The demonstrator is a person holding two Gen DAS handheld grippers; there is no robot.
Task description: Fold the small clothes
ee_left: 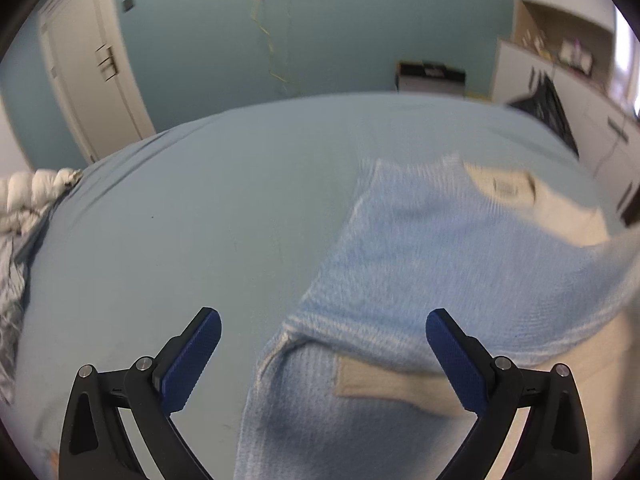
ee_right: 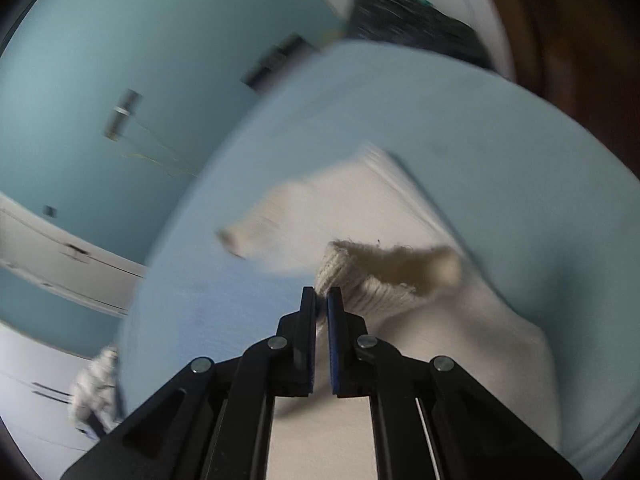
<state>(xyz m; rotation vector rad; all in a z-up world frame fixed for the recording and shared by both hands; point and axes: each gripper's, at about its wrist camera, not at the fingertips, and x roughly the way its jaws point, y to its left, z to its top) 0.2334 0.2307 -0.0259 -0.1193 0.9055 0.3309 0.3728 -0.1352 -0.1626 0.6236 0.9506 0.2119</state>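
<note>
A small knitted sweater, light blue with cream parts [ee_left: 420, 260], lies on a pale blue bed sheet [ee_left: 180, 240]. In the left wrist view my left gripper [ee_left: 324, 334] is open, its blue-padded fingers [ee_left: 196, 356] spread over the sweater's near left edge, holding nothing. In the right wrist view my right gripper [ee_right: 321, 300] is shut on the cream ribbed edge of the sweater [ee_right: 372, 280] and holds that part lifted above the sheet [ee_right: 480, 128]. The view is tilted and blurred.
A white quilted blanket [ee_left: 28, 196] lies at the bed's left edge. A dark garment [ee_left: 548, 108] lies at the far right corner. White cabinets [ee_left: 560, 40] stand to the right, a white door [ee_left: 88, 76] to the left, a teal wall behind.
</note>
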